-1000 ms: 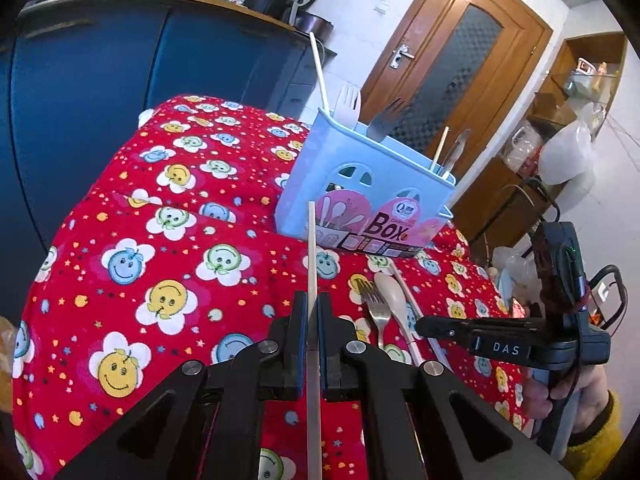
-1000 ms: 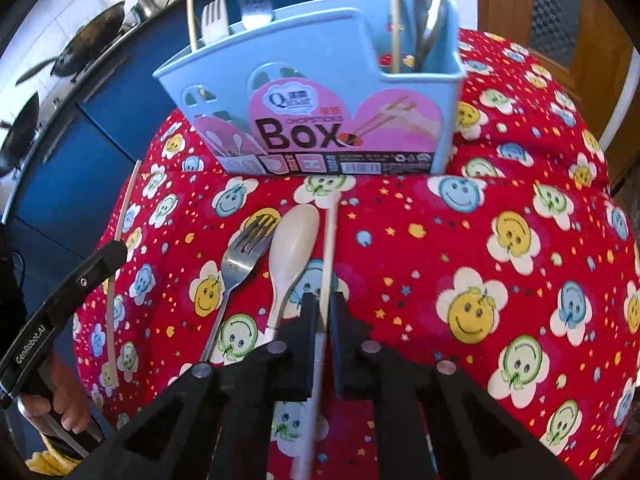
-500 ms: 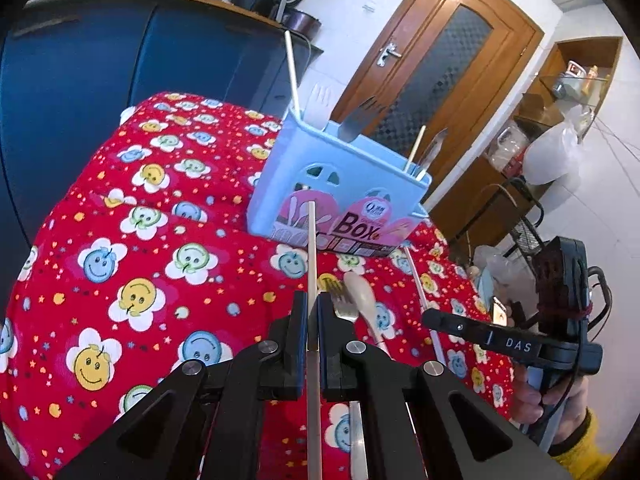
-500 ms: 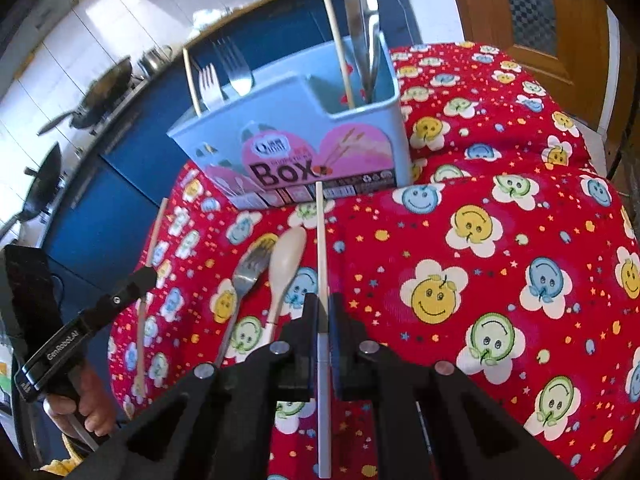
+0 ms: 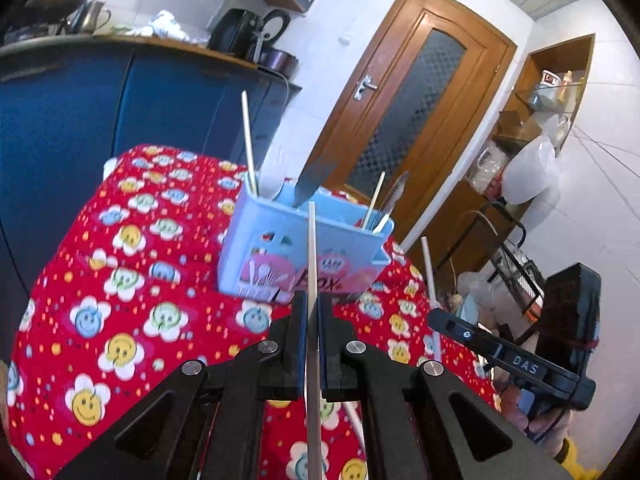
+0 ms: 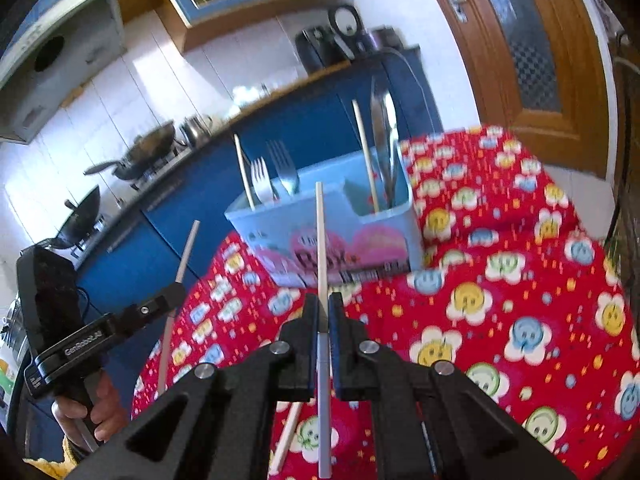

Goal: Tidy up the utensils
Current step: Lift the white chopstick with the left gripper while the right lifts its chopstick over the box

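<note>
A light blue utensil box point(image 5: 280, 248) with a pink label stands on the red smiley tablecloth point(image 5: 120, 280); it also shows in the right wrist view point(image 6: 360, 236). It holds forks point(image 6: 280, 172), chopsticks and metal utensils. My left gripper point(image 5: 312, 300) is shut on a pale chopstick point(image 5: 312, 248), raised and pointing at the box. My right gripper point(image 6: 324, 300) is shut on another chopstick point(image 6: 320, 240), raised in front of the box. Each gripper shows in the other's view, the left gripper point(image 6: 172, 292) and the right gripper point(image 5: 434, 314).
Blue kitchen cabinets point(image 5: 80, 120) with a wooden counter stand behind the table. A wooden door point(image 5: 408, 112) is at the back right. Pans sit on a stove point(image 6: 132, 160). A wooden handle point(image 6: 286, 436) lies on the cloth below my right gripper.
Both grippers have lifted with their chopsticks and tilted upward. The right chopstick has come off the cloth. The fork and spoon on the cloth have dropped out of view.
</note>
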`<state>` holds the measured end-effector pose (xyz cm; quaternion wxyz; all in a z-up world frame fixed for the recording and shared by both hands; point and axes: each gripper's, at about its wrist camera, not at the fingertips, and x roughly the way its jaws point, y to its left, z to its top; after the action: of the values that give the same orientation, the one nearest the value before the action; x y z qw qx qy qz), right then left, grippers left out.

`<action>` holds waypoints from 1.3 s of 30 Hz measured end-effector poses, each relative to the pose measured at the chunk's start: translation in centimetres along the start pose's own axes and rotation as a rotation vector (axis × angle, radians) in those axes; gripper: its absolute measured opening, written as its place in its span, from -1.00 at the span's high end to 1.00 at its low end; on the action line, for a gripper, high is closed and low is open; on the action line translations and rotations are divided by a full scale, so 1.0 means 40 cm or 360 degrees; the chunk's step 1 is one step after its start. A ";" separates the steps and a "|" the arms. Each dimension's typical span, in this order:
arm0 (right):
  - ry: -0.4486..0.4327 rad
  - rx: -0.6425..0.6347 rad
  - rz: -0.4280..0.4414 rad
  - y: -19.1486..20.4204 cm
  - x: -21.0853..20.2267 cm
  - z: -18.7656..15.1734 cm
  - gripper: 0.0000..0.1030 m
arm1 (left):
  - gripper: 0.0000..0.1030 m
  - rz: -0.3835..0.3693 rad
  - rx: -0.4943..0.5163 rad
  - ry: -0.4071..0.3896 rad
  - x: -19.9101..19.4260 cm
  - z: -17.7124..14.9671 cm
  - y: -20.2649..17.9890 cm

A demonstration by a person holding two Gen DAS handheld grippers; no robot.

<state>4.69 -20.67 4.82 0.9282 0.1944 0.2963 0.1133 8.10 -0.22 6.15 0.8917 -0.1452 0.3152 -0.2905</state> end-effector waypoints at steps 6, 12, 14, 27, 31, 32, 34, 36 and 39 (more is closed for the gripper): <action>-0.0160 -0.0039 0.0021 0.006 -0.028 0.038 0.87 | 0.91 0.0044 0.0074 -0.0080 0.017 0.056 -0.035; -0.0264 -0.0048 0.0023 -0.002 -0.029 0.083 0.87 | 0.91 0.0088 0.0156 -0.0218 0.023 0.117 -0.065; -0.0285 -0.0050 0.0026 -0.006 -0.024 0.096 0.87 | 0.91 0.0103 0.0180 -0.0260 0.025 0.135 -0.073; -0.0457 -0.0089 0.0033 -0.012 -0.002 0.187 0.87 | 0.91 0.0132 0.0188 -0.0525 0.066 0.239 -0.079; -0.0489 -0.0105 0.0020 -0.016 0.019 0.213 0.87 | 0.91 0.0167 0.0175 -0.0586 0.093 0.257 -0.066; -0.0497 -0.0111 0.0017 -0.016 0.025 0.218 0.87 | 0.91 0.0176 0.0165 -0.0595 0.101 0.260 -0.060; -0.0514 -0.0126 0.0013 -0.016 0.036 0.228 0.87 | 0.91 0.0200 0.0148 -0.0612 0.117 0.264 -0.046; -0.0526 -0.0143 0.0003 -0.014 0.048 0.236 0.87 | 0.91 0.0230 0.0144 -0.0633 0.133 0.266 -0.034; -0.0545 -0.0171 -0.0009 -0.013 0.068 0.245 0.87 | 0.91 0.0267 0.0121 -0.0664 0.159 0.274 -0.015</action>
<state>12.74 -23.14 10.57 0.9745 0.1601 0.1279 0.0917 18.98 -3.73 11.69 0.9635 -0.1416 0.1239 -0.1907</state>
